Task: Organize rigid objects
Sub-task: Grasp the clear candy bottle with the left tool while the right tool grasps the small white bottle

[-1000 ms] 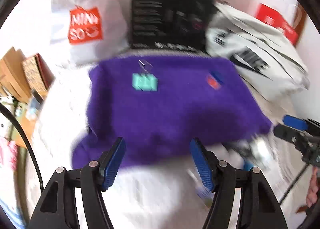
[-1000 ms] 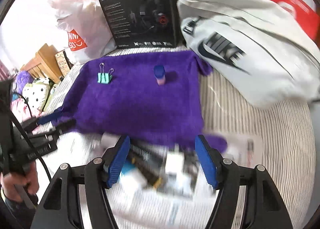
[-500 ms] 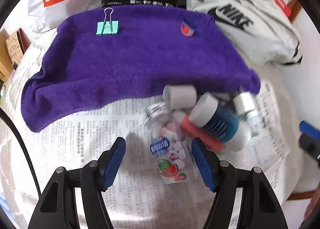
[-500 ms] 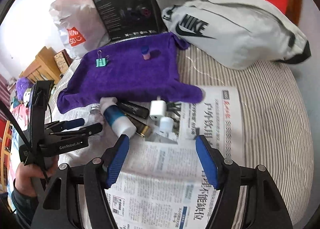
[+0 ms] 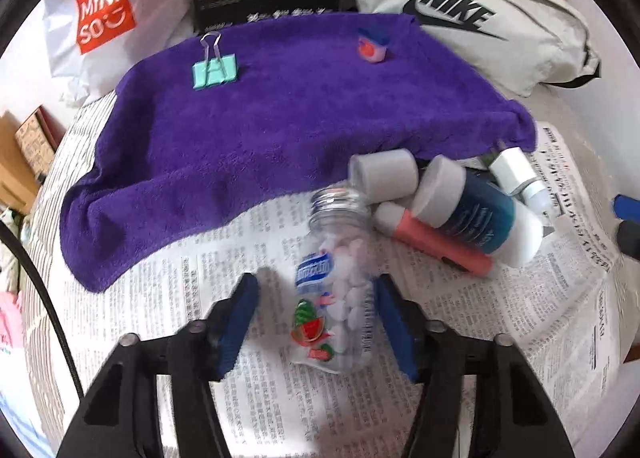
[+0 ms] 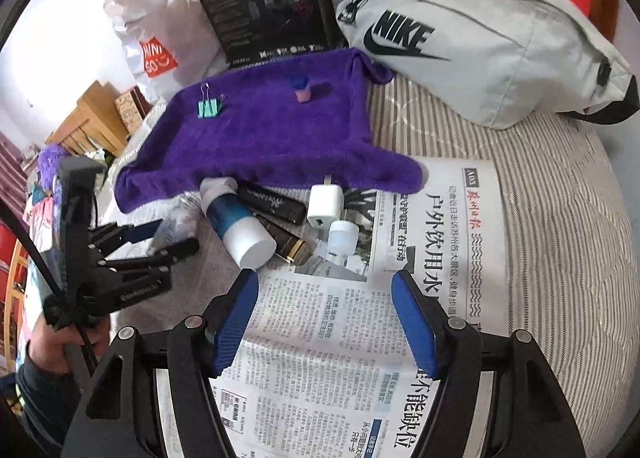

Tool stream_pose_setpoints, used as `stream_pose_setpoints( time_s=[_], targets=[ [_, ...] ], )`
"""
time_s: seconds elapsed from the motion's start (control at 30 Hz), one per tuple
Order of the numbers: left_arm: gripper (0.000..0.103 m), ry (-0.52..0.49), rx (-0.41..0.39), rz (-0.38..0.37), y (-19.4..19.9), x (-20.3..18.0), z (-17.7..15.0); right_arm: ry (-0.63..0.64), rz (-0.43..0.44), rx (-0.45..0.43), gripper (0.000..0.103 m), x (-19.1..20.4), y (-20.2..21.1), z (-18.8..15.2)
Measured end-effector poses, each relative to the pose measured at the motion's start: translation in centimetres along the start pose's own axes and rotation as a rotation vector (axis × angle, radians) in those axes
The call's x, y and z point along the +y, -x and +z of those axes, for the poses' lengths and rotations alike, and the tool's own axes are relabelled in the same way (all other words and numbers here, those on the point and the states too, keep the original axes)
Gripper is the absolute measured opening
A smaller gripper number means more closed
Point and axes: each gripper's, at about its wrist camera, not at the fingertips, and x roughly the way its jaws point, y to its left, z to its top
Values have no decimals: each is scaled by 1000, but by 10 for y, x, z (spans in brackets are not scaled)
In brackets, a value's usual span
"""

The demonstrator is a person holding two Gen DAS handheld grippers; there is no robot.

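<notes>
Purple towel [image 5: 280, 110]: plush, matt cloth with a fuzzy nap, lying over thin matt newspaper [image 5: 460, 338] and striped woven bed fabric [image 6: 560, 218]. Candy bottle [image 5: 336, 290]: clear glossy plastic with a ribbed silvery metal-look cap; teal bottle [image 5: 476, 218]: smooth plastic, matt white cap. Left claw [image 5: 316, 326] and right claw [image 6: 324, 322]: ribbed blue pads on matt black plastic; binder clip [image 5: 214, 72]: shiny wire handles.

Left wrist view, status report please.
Left gripper open, straddling clear plastic candy bottle. Right gripper open over newspaper. Teal-and-white bottle close beside.
</notes>
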Motion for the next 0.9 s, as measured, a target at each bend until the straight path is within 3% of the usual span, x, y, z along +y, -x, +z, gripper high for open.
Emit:
stream_pose_setpoints(
  time_s=[0.03,0.27,0.37,0.67,0.7,0.77,0.9],
  targets=[
    [39,-17,-10,-4,1,-2,0,2,-2,4,69,0,-3,0],
    [39,-8,-27,-31,2,-1,-3,16,-10,-18,67,-3,-25,2],
    [39,-8,-30,-27,2,-2,-4,-28,-35,-25,51,-10,-37,5],
    [39,-12,-41,-27,3,-1,-6,-41,-48,-15,47,-11,-59,17],
    [39,-14,-41,-26,3,-2,-6,-25,-52,-16,44,-8,-62,18],
    [39,-6,-47,-27,3,-2,-6,7,-61,2,25,-2,-69,18],
    [39,-2,-59,-24,3,-2,-7,70,-98,-9,24,5,-70,16]
  ],
)
